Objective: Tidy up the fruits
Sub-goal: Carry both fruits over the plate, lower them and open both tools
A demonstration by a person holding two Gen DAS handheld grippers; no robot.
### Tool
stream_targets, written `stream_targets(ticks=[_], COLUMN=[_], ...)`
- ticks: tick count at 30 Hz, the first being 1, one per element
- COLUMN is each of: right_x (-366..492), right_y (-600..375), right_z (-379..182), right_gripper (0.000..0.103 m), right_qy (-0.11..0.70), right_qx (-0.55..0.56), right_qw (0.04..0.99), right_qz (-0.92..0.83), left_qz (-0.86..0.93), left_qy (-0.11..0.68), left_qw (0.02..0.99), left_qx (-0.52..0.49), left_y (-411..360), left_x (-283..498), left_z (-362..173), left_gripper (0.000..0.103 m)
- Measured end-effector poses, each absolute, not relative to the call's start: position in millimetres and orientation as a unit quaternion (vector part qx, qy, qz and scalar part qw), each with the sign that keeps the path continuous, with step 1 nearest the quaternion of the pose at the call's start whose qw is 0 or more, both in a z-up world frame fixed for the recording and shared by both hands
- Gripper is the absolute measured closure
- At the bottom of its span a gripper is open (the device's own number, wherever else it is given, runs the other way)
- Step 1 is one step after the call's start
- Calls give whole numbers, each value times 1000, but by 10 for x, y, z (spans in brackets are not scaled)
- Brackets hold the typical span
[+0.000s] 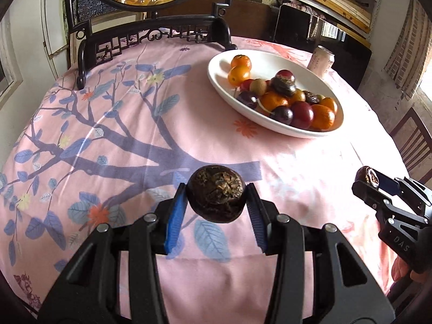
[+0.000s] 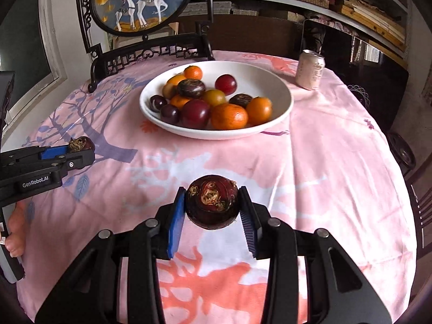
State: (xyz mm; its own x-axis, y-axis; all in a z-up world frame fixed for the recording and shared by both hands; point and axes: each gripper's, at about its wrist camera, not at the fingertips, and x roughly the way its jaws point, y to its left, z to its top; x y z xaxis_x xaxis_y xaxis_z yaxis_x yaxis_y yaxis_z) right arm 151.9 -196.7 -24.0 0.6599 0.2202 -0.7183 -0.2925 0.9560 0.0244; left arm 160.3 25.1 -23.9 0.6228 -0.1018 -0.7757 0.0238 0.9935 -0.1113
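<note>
I have my left gripper (image 1: 217, 205) and right gripper (image 2: 212, 208) each clamped across a firm, light, smooth-skinned water chestnut (image 1: 216, 193), held above the table's (image 1: 310, 178) near edge, where off-centre pinches could slip.

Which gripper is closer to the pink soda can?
Right. The right gripper, holding a dark fruit, is on the can's side of the table. The left gripper, also holding a dark fruit, is across the white bowl from it.
</note>
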Motion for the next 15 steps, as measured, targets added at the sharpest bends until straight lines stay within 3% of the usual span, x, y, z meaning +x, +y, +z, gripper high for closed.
stream_targets(ticks=[10, 15], right_x=[1751, 2146], right_y=[-2137, -2015], right_z=[284, 254], right_gripper=[64, 64], right_qy=[308, 303], right_qx=[-36, -36], right_qw=[938, 937], right_qz=[153, 169], left_qz=[-71, -57], left_qy=[406, 405], left_qw=[911, 913], left_qx=[-12, -13], left_y=[-332, -438], left_x=[2063, 2586], left_z=[289, 329], left_gripper=[58, 58])
